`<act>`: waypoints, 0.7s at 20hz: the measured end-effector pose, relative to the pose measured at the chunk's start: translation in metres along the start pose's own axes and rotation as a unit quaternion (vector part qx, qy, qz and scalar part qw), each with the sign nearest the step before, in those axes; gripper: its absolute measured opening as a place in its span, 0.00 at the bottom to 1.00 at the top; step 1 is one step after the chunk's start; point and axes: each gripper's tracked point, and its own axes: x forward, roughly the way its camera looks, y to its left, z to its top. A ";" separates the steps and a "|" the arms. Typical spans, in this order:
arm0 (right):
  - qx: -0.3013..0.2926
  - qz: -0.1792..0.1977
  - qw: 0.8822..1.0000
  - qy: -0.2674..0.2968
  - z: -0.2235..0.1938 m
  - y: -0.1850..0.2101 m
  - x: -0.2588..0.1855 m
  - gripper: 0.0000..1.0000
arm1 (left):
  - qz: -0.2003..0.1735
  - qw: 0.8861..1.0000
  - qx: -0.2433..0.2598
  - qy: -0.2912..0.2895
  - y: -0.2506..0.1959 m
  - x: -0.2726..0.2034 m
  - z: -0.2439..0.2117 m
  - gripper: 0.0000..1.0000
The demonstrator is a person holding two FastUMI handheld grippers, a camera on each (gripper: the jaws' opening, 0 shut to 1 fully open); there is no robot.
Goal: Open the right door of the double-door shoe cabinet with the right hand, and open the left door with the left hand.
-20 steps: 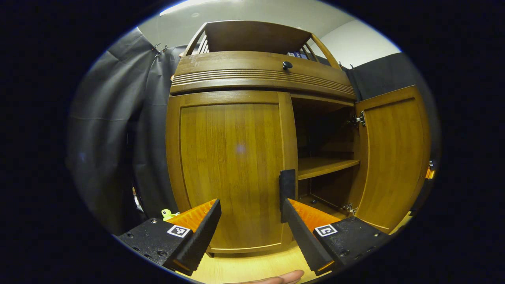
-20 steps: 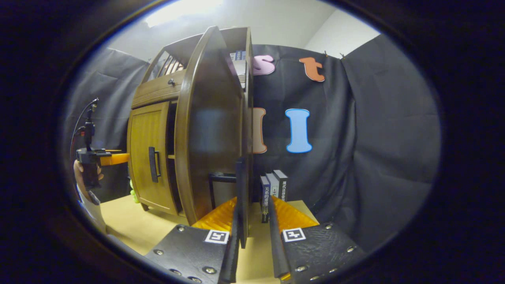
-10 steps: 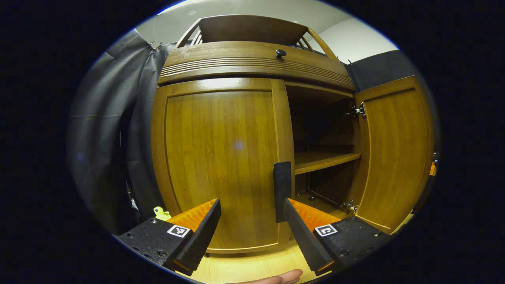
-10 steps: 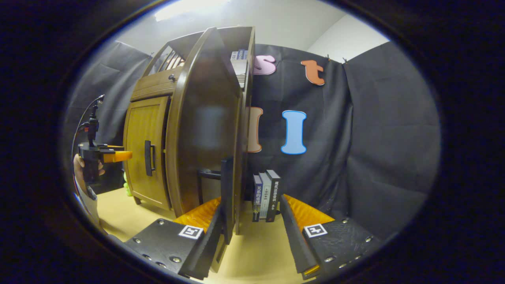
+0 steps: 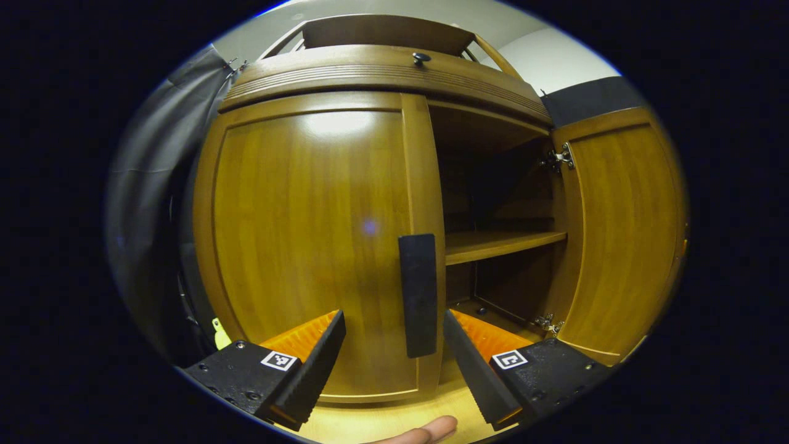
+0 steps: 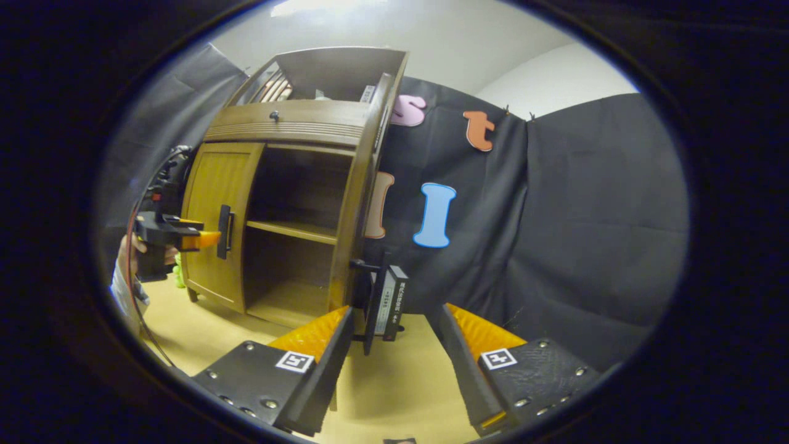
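The wooden shoe cabinet point(image 5: 382, 71) fills the left gripper view. Its left door point(image 5: 308, 246) is closed, with a black handle point(image 5: 419, 296) near its right edge. My left gripper point(image 5: 392, 320) is open, and the handle stands between the fingers without touching them. The right door point(image 5: 616, 228) is swung wide open. In the right gripper view that door point(image 6: 354, 203) shows edge-on, its black handle point(image 6: 370, 302) close to the left finger of my open right gripper point(image 6: 394, 317). Farther off, the left gripper point(image 6: 179, 237) is at the left door's handle point(image 6: 225, 231).
Inside the open half a shelf point(image 5: 499, 243) spans the dark interior. Books point(image 6: 394, 302) stand on the wooden floor point(image 6: 394, 388) just behind the open door. A small yellow-green toy point(image 5: 219, 333) lies left of the cabinet. Black cloth hangs behind and to the sides.
My right gripper has opened and let go of the right door's handle, and the door has swung wider. My left gripper has moved closer, bringing the left door's handle between its fingers.
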 end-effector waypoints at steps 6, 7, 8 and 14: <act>0.025 0.041 0.998 -0.037 0.029 0.061 -0.029 0.81 | -0.020 0.998 -0.024 -0.047 -0.017 0.032 -0.006 0.84; 0.034 0.049 0.998 -0.037 0.029 0.070 -0.031 0.81 | -0.007 0.999 -0.022 -0.036 -0.015 0.035 -0.012 0.83; 0.044 0.057 0.997 -0.037 0.028 0.079 -0.032 0.81 | 0.000 0.999 -0.011 -0.053 -0.016 0.037 -0.008 0.73; 0.078 0.064 0.995 -0.023 0.026 0.094 -0.031 0.81 | -0.012 0.999 0.005 -0.049 -0.017 0.035 -0.008 0.34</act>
